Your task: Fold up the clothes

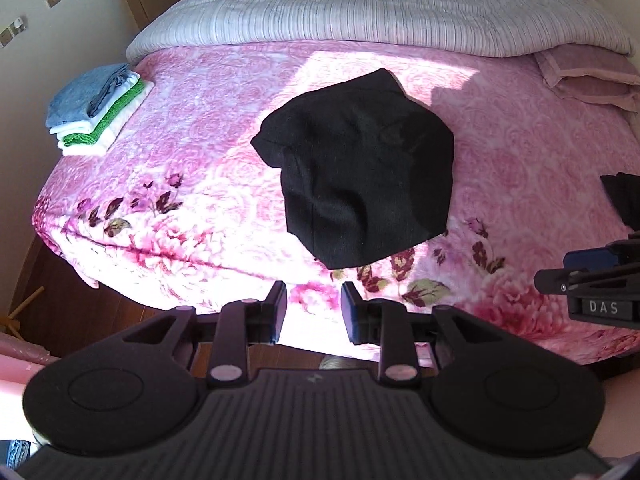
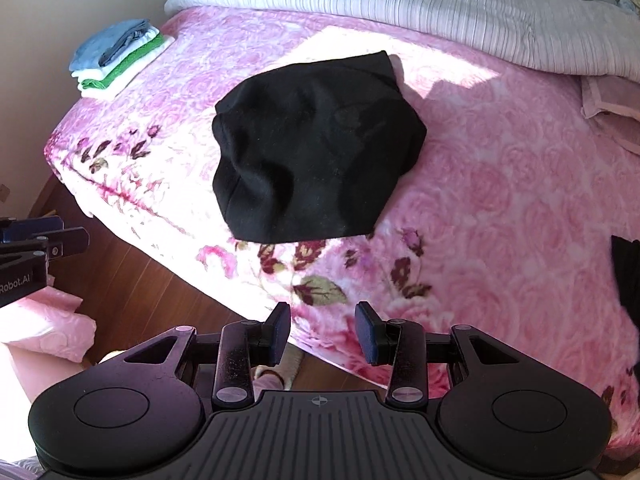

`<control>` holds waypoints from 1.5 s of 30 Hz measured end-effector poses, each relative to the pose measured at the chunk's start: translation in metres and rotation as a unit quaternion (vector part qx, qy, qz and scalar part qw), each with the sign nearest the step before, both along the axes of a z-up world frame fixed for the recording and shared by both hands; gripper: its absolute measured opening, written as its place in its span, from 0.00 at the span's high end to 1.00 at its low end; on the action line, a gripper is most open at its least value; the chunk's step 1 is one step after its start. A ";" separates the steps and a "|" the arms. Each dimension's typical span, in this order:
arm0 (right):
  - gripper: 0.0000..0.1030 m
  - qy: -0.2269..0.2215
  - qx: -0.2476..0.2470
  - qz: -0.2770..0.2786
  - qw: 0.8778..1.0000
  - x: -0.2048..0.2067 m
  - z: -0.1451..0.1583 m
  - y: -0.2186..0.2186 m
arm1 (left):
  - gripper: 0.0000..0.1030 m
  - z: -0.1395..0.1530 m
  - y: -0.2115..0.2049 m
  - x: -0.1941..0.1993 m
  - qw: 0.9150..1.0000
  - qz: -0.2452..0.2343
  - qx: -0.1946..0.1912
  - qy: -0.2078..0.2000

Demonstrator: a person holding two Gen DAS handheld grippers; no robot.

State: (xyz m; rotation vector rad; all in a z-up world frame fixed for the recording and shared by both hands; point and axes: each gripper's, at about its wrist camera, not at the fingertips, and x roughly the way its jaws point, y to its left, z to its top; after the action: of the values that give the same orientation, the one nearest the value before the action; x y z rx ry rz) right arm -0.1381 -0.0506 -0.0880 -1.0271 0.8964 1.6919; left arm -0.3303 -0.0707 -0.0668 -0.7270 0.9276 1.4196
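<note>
- Two hand-held grippers hung over the near edge of the bed (image 1: 208, 92), both tilted down toward it: the left hand-held gripper (image 1: 313, 308) and the right hand-held gripper (image 2: 323, 330).
- Each had its jaws spread with nothing between the pads; neither touched cloth.
- The black garment (image 1: 360, 176) lay partly folded on the pink floral blanket (image 1: 192, 184), ahead of both grippers and apart from them, its near edge close to the bed's edge.
- Its long axis ran away from the grippers, toward the striped quilt (image 1: 360, 12).
- Neither gripper looked clearly nearer; the garment sat slightly right of the left one and slightly left of the right one, so between them.
- A folded stack (image 1: 96, 112) sat at the far left corner.
</note>
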 end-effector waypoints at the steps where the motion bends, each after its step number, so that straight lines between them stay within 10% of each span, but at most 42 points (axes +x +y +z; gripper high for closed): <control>1: 0.62 0.000 0.001 0.000 1.000 -0.001 0.000 -0.002 | 0.75 0.001 -0.003 0.000 1.000 0.001 0.002 0.000; 45: 0.62 -0.019 0.006 -0.027 0.999 -0.002 -0.013 0.060 | 0.71 -0.021 0.050 -0.067 0.997 0.065 -0.016 -0.025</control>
State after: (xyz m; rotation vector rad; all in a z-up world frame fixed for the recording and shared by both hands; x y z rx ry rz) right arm -0.1401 0.0094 -0.1006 -1.0139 0.8812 1.6262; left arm -0.3973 -0.0203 -0.0876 -0.8564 0.8799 1.4967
